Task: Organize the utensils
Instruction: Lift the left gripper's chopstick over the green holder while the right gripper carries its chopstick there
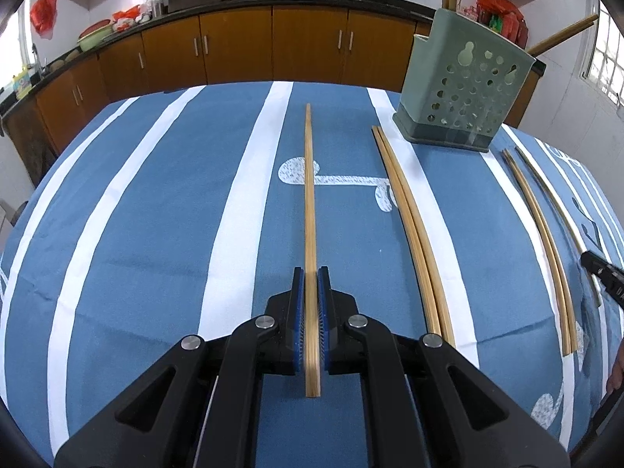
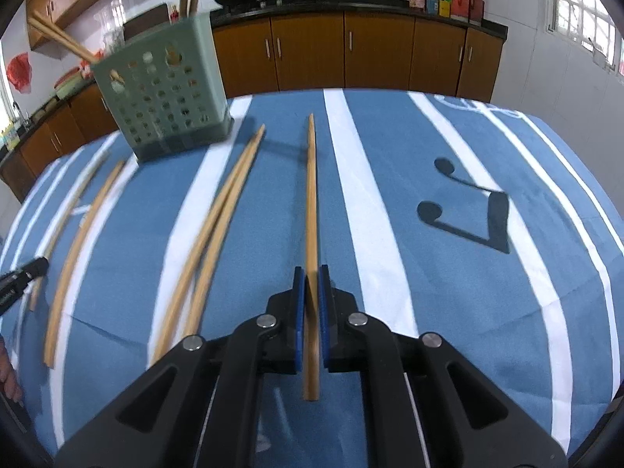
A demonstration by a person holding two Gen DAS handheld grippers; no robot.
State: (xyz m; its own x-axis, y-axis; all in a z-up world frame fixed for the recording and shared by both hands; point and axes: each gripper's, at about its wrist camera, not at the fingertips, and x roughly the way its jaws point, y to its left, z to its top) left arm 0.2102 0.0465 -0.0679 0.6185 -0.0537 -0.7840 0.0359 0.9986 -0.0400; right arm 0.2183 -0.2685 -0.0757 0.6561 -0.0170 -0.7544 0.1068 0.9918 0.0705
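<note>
Your left tool (image 1: 311, 273) and right tool (image 2: 311, 273) are black, with blue ribbed pads (image 1: 298, 312) and silver pivot screws (image 1: 265, 321).

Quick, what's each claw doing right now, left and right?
Left claw: shut on a chopstick.
Right claw: shut on another chopstick.

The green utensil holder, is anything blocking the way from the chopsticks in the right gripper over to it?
Nothing visible blocks it. The right gripper holds its chopsticks; only another chopstick pair lies flat on the tablecloth toward the holder.
</note>
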